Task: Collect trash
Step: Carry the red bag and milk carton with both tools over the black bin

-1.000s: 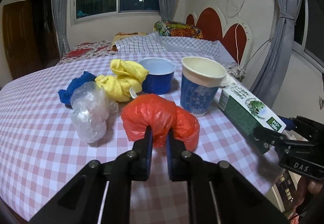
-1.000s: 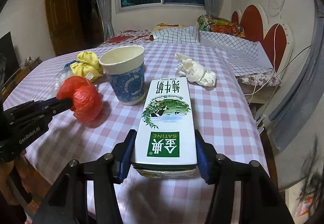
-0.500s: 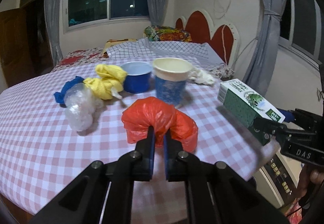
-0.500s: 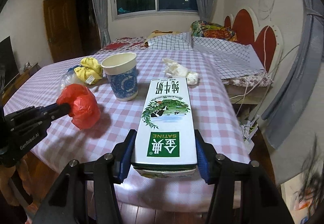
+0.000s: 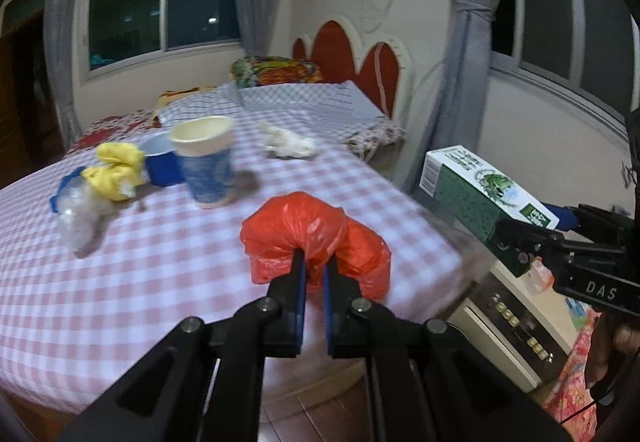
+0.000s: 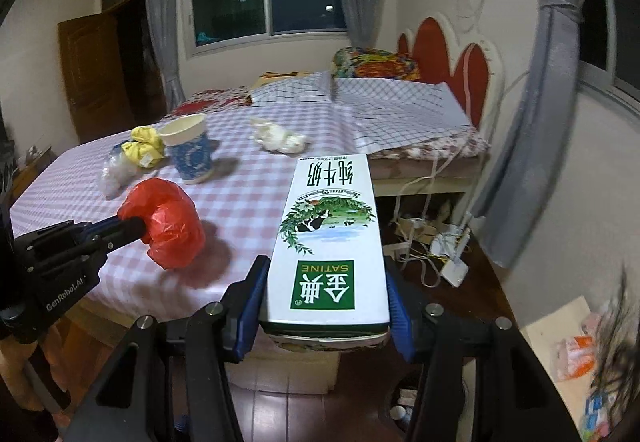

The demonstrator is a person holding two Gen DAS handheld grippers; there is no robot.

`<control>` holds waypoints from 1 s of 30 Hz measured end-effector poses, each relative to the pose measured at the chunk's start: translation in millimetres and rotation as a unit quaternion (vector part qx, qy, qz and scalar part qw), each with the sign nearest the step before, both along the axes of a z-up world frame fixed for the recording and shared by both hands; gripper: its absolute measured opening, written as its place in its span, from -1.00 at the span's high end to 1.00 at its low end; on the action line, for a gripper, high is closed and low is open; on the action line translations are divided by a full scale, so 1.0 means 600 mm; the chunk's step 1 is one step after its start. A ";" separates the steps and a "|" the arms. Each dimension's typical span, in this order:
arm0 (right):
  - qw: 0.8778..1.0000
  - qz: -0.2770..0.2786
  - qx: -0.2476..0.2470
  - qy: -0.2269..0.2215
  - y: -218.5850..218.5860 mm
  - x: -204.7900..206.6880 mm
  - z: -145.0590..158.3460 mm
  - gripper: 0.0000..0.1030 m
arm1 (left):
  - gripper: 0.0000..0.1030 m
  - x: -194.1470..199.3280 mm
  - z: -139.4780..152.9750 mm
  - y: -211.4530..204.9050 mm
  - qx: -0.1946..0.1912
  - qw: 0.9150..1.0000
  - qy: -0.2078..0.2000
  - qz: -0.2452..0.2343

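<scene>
My left gripper (image 5: pixel 314 262) is shut on a crumpled red plastic bag (image 5: pixel 316 238), held in the air above the near corner of the checked table (image 5: pixel 160 282). The same red plastic bag (image 6: pixel 170 228) and left gripper (image 6: pixel 132 228) show at the left of the right wrist view. My right gripper (image 6: pixel 326 294) is shut on a green and white milk carton (image 6: pixel 328 238), clamped across its width and held off the table's right edge. That milk carton (image 5: pixel 484 198) appears at the right in the left wrist view, in the right gripper (image 5: pixel 516 238).
On the table stand a blue patterned paper cup (image 5: pixel 204 162), a blue bowl (image 5: pixel 160 162), yellow cloth (image 5: pixel 116 170), a clear plastic bag (image 5: pixel 82 214) and crumpled white paper (image 5: pixel 288 144). A bed (image 6: pixel 380 102) lies behind. Cables (image 6: pixel 436 242) lie on the floor at right.
Both grippers have pulled back and to the right, away from the table, carrying the red bag and the carton. The table's items now look farther off and the floor has come into view.
</scene>
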State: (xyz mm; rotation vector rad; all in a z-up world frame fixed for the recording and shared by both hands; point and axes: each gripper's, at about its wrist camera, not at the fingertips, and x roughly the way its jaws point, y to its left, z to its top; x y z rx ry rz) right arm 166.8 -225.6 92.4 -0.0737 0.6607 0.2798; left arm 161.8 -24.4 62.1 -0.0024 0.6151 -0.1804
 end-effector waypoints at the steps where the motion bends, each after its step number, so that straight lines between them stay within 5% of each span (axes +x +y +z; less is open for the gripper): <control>1: 1.000 -0.005 0.001 0.001 -0.011 -0.005 0.000 -0.09 | 0.84 -0.002 -0.001 -0.013 0.000 1.000 0.000 -0.007; 15: 0.994 -0.109 0.007 0.027 -0.197 -0.067 -0.045 -0.09 | 0.84 -0.023 -0.017 -0.184 -0.001 0.994 0.010 -0.113; 30: 0.983 -0.169 0.011 0.077 -0.332 -0.096 -0.133 -0.09 | 0.84 -0.018 -0.099 -0.336 0.007 0.980 0.056 -0.190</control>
